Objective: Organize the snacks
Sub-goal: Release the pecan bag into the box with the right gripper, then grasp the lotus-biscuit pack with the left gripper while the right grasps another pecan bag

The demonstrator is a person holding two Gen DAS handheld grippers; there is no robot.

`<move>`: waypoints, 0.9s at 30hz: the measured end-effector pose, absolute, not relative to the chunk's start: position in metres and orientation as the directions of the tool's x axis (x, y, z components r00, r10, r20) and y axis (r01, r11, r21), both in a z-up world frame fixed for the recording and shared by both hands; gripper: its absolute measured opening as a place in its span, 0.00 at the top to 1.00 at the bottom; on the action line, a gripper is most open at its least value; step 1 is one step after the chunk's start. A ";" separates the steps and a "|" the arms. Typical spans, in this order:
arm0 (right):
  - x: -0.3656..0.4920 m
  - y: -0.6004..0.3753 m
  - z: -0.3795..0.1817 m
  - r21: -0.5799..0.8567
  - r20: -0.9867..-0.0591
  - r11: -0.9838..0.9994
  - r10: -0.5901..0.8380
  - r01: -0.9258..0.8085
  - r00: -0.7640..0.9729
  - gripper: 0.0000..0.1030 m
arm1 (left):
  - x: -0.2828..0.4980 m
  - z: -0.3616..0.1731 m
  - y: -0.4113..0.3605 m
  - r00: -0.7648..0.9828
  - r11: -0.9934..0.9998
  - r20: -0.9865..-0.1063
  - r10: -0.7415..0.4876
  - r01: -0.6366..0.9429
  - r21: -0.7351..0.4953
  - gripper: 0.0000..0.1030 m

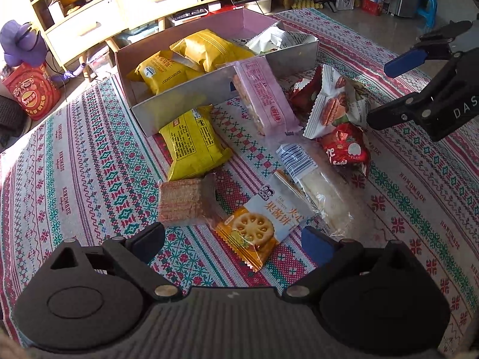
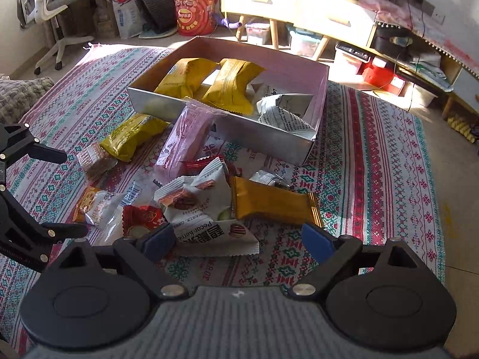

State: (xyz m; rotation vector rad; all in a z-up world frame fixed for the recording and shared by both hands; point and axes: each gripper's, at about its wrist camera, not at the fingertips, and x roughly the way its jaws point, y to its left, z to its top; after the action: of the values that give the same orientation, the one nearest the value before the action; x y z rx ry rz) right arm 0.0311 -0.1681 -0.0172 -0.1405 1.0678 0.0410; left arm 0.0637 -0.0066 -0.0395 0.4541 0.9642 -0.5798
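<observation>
An open box (image 1: 185, 101) with silver walls and a pink inside holds two yellow packets (image 1: 206, 49) and a white one (image 2: 284, 113). A pink packet (image 1: 263, 92) leans on its front wall. Loose snacks lie in front on the cloth: a yellow packet (image 1: 191, 146), a wafer block (image 1: 182, 203), an orange jam-biscuit packet (image 1: 254, 227), red packets (image 1: 347, 146), white pecan packets (image 2: 209, 227) and a gold bar (image 2: 269, 203). My left gripper (image 1: 232, 240) hangs open over the jam-biscuit packet. My right gripper (image 2: 238, 239) stands open above a pecan packet, not pressing it.
A patterned cloth (image 1: 74, 164) covers the surface. Its far edge runs behind the box. Beyond it stand wooden drawers (image 1: 89, 27), a red bag (image 1: 30, 92), an office chair (image 2: 54, 15) and floor clutter. The other gripper shows at each view's side.
</observation>
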 end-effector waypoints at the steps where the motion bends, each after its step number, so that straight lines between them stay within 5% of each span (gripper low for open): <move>1: 0.031 -0.168 -0.019 -0.097 -0.878 0.990 -0.038 -0.101 0.477 0.14 | 0.063 -0.040 -0.007 0.437 0.754 -0.862 -0.257 0.649 0.104 0.05; 21: 0.034 -0.148 -0.034 -0.128 -0.878 0.982 -0.046 -0.141 0.477 0.30 | 0.072 -0.049 -0.006 0.370 0.715 -0.853 -0.369 0.699 -0.006 0.31; 27: 0.038 -0.150 -0.034 -0.069 -0.885 0.988 0.005 -0.141 0.466 0.50 | 0.072 -0.046 -0.008 0.326 0.696 -0.861 -0.389 0.717 -0.043 0.46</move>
State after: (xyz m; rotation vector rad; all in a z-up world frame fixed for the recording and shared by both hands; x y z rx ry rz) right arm 0.0381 -0.1498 -0.0335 -0.1389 1.0828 0.0896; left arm 0.0724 -0.0077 -0.0462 0.3784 0.9986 -0.7475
